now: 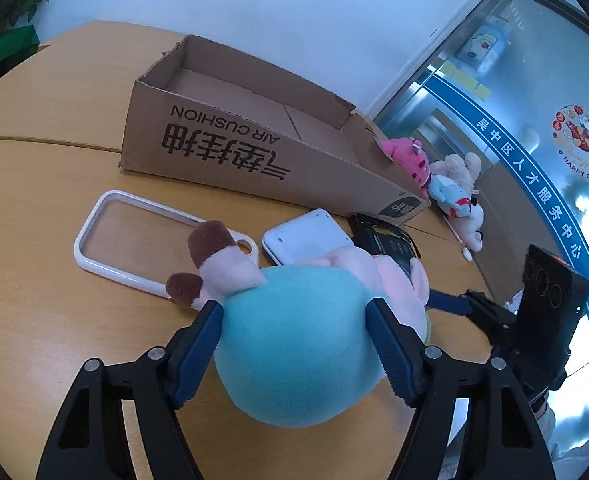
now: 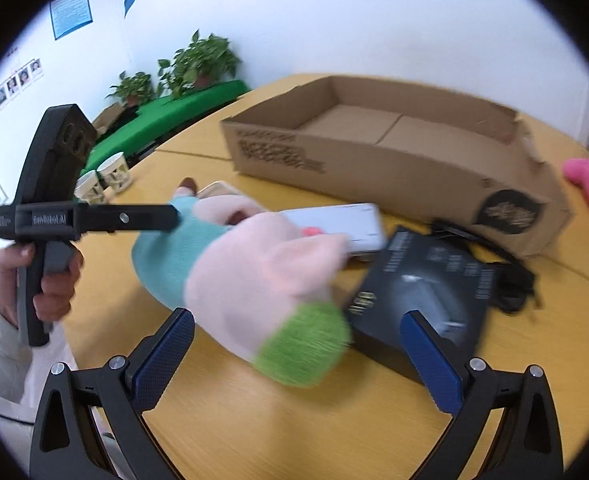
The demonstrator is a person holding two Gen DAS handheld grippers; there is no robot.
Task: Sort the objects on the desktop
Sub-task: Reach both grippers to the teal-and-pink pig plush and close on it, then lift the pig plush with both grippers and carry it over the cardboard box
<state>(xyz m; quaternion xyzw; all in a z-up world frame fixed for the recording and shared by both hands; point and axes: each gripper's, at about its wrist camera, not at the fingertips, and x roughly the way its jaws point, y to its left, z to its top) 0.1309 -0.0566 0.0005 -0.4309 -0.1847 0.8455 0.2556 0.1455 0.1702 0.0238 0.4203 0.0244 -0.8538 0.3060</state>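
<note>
The left gripper (image 1: 294, 316) clamps a plush toy (image 1: 294, 340) by its teal body — pink head, brown-tipped feet, green tuft — just above the table (image 1: 34, 248). The right gripper (image 2: 298, 344) stands open beside it. Beyond lie a white phone case (image 1: 134, 236), a white device (image 1: 306, 236), a black box (image 2: 426, 292), then the cardboard box (image 1: 254, 136).

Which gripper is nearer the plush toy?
Left. The left gripper has its fingers closed on the plush toy's teal body. The right gripper is open just short of its green end, not touching.
</note>
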